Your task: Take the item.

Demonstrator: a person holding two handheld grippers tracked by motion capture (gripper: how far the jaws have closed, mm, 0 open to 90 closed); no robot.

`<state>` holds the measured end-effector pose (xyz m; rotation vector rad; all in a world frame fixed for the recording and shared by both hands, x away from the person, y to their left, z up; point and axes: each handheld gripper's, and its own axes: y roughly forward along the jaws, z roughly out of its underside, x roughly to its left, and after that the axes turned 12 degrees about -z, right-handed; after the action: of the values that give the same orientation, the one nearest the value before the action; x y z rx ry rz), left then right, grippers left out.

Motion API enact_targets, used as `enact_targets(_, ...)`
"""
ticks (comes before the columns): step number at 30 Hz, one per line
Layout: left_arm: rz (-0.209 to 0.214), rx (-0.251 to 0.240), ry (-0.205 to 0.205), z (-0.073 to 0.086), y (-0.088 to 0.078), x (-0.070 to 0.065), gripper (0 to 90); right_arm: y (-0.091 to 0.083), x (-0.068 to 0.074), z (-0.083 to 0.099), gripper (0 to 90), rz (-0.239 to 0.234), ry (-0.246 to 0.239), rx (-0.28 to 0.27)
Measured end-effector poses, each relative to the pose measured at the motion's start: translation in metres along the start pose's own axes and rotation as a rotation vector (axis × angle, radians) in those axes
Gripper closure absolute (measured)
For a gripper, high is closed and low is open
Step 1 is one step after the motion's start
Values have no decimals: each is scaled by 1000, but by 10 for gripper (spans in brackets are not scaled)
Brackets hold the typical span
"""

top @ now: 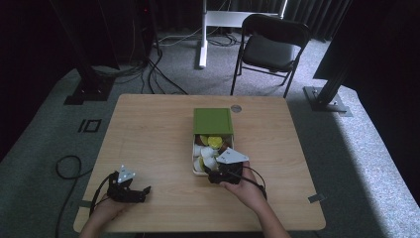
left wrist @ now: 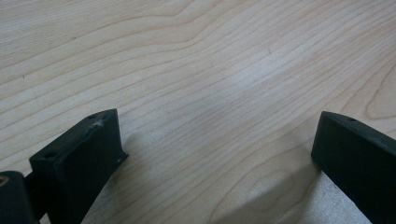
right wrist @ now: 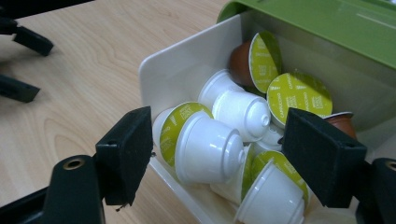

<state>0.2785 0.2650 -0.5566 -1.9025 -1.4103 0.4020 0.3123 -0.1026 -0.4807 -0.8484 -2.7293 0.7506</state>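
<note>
White capsule lies atop the pile at the near end of the cream box, between the spread jaws of your right gripper, unclamped; your left gripper rests wide open on bare table, well apart.

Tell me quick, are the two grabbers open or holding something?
Left gripper: open, nothing between its jaws, just bare table.
Right gripper: open, holding nothing yet, its jaws spread at the near end of the white box of coffee capsules.
</note>
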Motion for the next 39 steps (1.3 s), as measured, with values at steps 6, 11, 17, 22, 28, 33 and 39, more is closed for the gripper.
enact_targets(6, 0, 0, 1, 0, 0, 0, 28, 10, 6, 2, 291, 34, 14, 11)
enact_targets(11, 0, 1, 2, 0, 0, 0, 28, 17, 9, 4, 343, 84, 10, 22)
enact_targets(17, 0, 0, 2, 0, 0, 0, 28, 24, 11, 8, 407, 87, 12, 58)
enact_targets(22, 0, 1, 2, 0, 0, 0, 28, 28, 12, 10, 447, 105, 8, 85)
enact_targets(28, 0, -1, 1, 0, 0, 0, 28, 35, 13, 10, 434, 116, 7, 110)
enact_targets(33, 0, -1, 1, 0, 0, 0, 28, 37, 10, 12, 424, 99, 56, 102)
enact_targets(39, 0, -1, 1, 0, 0, 0, 28, 38, 7, 14, 413, 88, 80, 88)
